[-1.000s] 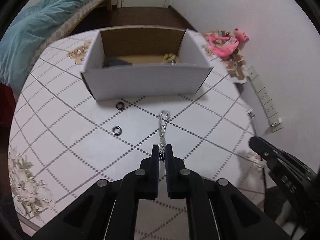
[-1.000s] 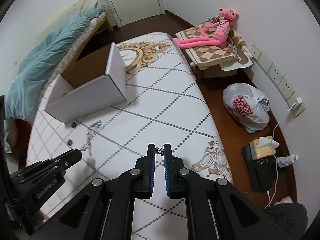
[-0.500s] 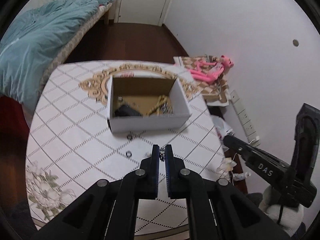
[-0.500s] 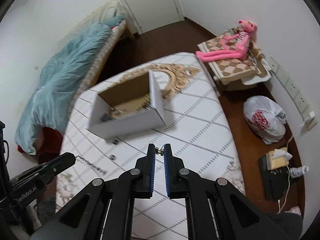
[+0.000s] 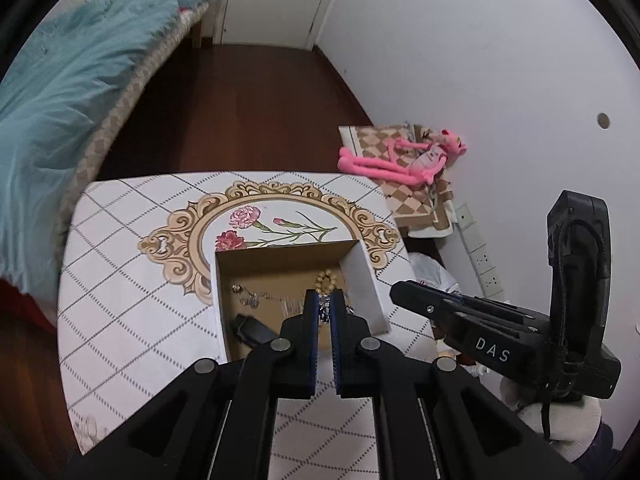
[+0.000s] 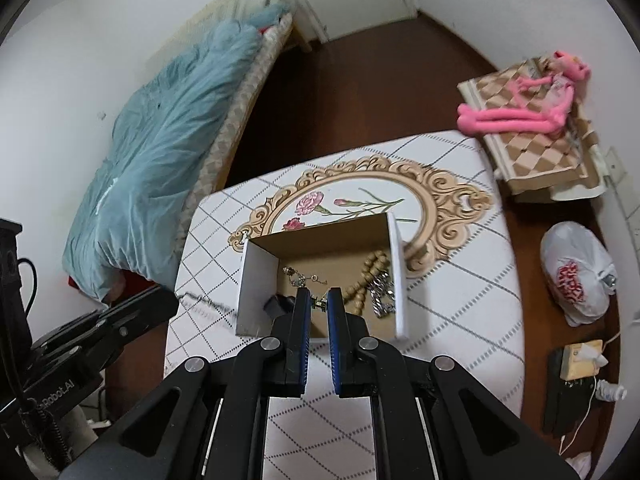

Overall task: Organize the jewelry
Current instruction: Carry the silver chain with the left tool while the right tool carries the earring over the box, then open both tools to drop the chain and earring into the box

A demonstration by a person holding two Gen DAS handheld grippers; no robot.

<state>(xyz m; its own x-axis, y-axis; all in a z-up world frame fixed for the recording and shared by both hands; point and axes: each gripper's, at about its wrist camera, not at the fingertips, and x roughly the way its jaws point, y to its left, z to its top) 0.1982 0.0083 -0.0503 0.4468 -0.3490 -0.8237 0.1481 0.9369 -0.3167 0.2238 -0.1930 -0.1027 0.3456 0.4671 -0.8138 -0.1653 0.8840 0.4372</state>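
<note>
Left gripper over the box, pads clamped on a silver chain that shows as a dangling blur off its tip in the right view. In the middle, open white box on the table holding beads, a silver bracelet, a thin chain and something black. Right gripper also above the box, pinching a tiny earring between near-closed pads.

Left hand-held gripper closed, angled downward; right hand-held gripper closed, angled downward, alongside.
</note>
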